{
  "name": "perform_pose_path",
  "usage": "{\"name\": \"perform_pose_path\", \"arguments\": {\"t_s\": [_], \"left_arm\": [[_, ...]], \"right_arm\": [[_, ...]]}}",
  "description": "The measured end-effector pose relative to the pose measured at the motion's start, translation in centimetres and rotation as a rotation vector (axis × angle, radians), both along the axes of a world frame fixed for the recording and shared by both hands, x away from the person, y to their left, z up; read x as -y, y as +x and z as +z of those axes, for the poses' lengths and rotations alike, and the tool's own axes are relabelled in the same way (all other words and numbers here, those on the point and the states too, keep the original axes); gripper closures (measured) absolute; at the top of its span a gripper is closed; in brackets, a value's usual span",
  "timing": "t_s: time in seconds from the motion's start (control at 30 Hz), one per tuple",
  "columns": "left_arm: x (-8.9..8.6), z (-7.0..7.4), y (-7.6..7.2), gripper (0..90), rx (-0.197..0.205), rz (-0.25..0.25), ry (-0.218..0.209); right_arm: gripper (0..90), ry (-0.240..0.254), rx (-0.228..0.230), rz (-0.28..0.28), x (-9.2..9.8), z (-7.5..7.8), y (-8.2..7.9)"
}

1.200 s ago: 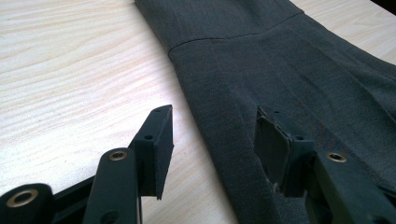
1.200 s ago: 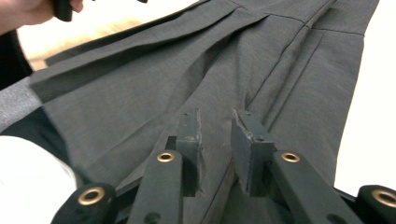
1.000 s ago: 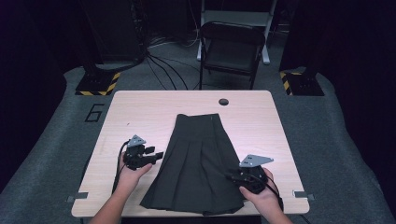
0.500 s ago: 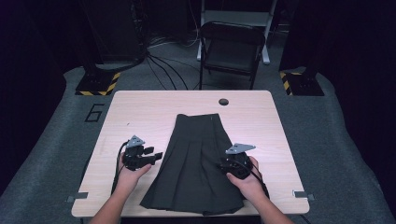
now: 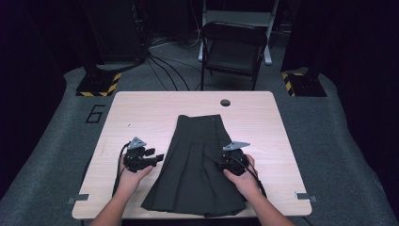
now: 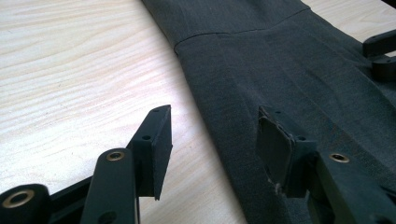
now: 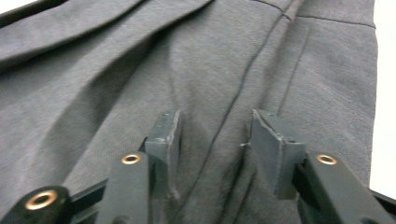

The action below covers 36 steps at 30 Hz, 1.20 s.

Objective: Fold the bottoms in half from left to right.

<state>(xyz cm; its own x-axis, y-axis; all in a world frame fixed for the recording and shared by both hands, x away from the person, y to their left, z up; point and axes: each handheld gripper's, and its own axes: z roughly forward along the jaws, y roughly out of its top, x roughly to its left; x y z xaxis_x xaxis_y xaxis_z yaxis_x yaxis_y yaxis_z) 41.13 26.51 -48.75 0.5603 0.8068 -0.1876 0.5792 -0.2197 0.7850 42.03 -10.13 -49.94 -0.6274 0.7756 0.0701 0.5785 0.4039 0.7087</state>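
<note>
Two grippers are flanking the skirt [image 5: 195,169] — right gripper [image 5: 225,163] spreading, empty, over fabric at 3 o'clock; left gripper [image 5: 157,158] released at 9; long axis running 12–6.

The dark grey pleated fabric skirt [image 5: 195,174] runs past the top and right edges in the left gripper view and past every edge but the right one in the right gripper view. In the high view, the right tongs [image 5: 225,164] hide its right side; both forearms are cut off at the bottom edge, as is the pale wooden counter [image 5: 141,113] at its near edge.
</note>
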Motion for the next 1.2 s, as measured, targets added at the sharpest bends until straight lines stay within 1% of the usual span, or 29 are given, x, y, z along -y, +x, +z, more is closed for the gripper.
{"name": "perform_pose_path", "arguments": {"t_s": [0.1, 0.2, 0.23, 0.27, 0.3, 0.4, 0.5, 0.53, 0.6, 0.63, 0.67, 0.7, 0.73, 0.8, 0.83, 0.87, 0.9, 0.97, 1.0, 1.03, 1.13, 1.2], "left_arm": [[0.0, 0.0, 0.0, 46.1, 0.001, -0.002, 0.003], [0.0, 0.0, 0.0, 46.1, 0.002, -0.004, 0.005], [0.0, 0.0, 0.0, 46.1, 0.001, -0.003, 0.003], [0.0, 0.0, 0.0, 46.1, -0.002, -0.005, 0.003], [0.1, -0.1, 0.0, 46.1, 0.005, 0.002, 0.001], [0.1, -0.1, 0.0, 46.0, 0.002, 0.004, 0.0], [0.1, -0.1, 0.0, 46.1, -0.004, -0.004, 0.002], [0.1, -0.1, 0.0, 46.1, -0.003, -0.002, 0.002], [0.1, -0.1, 0.0, 46.1, -0.004, -0.003, 0.003], [0.1, -0.1, 0.0, 46.1, -0.005, -0.003, 0.002], [0.1, -0.1, 0.0, 46.1, -0.003, -0.003, 0.004], [0.1, -0.1, 0.0, 46.1, -0.004, -0.007, 0.006], [0.2, -0.1, 0.0, 46.1, -0.007, -0.01, 0.008], [0.3, -0.2, 0.0, 46.1, 0.001, -0.007, 0.009], [0.3, -0.2, 0.0, 46.1, -0.006, -0.016, 0.014], [0.3, -0.2, 0.0, 46.0, -0.004, -0.016, 0.014], [0.3, -0.2, 0.0, 46.1, -0.005, -0.016, 0.013], [0.3, -0.2, 0.0, 46.0, -0.005, -0.016, 0.012], [0.3, -0.2, 0.0, 46.1, -0.006, -0.016, 0.012], [0.3, -0.2, 0.0, 46.1, -0.006, -0.017, 0.012], [0.3, -0.2, 0.0, 46.1, -0.007, -0.018, 0.012], [0.3, -0.3, 0.0, 46.0, -0.008, -0.017, 0.01]], "right_arm": [[48.2, 0.018, -0.024, -0.026, 0.0, -0.3, 0.5], [47.0, 0.019, -0.037, -0.04, -0.1, -0.5, 0.8], [46.9, 0.018, -0.035, -0.044, -0.2, -0.6, 0.9], [46.8, 0.025, -0.053, -0.055, -0.3, -0.6, 0.8], [46.7, 0.022, -0.047, -0.046, -0.3, -0.7, 0.9], [46.7, 0.024, -0.05, -0.053, -0.4, -0.8, 1.0], [47.0, 0.016, -0.048, -0.029, -0.5, -0.9, 1.0], [46.9, 0.018, -0.059, -0.027, -0.7, -1.0, 1.0], [47.0, 0.005, -0.05, -0.014, -1.1, -1.0, 0.8], [47.9, 0.003, -0.058, -0.017, -1.3, -1.0, 0.7], [49.2, -0.002, -0.045, -0.019, -1.5, -1.0, 0.6], [50.6, -0.026, -0.034, 0.003, -1.5, -0.9, 0.6], [54.0, -0.022, -0.036, -0.011, -1.7, -0.9, 0.6], [64.0, -0.027, -0.026, -0.011, -1.7, -0.8, 0.6], [66.6, -0.025, -0.032, -0.005, -1.6, -0.8, 0.7], [68.8, -0.016, -0.037, -0.013, -1.6, -0.7, 0.7], [71.5, -0.023, -0.039, -0.002, -1.5, -0.7, 0.9], [76.2, -0.023, -0.036, 0.002, -1.5, -0.7, 1.0], [78.3, -0.012, -0.044, -0.001, -1.6, -0.6, 0.9], [80.5, -0.025, -0.035, 0.011, -1.6, -0.6, 0.9], [82.1, -0.009, -0.027, 0.014, -1.8, -0.2, 0.9], [82.4, 0.007, -0.023, 0.016, -1.9, 0.5, 0.8]]}}
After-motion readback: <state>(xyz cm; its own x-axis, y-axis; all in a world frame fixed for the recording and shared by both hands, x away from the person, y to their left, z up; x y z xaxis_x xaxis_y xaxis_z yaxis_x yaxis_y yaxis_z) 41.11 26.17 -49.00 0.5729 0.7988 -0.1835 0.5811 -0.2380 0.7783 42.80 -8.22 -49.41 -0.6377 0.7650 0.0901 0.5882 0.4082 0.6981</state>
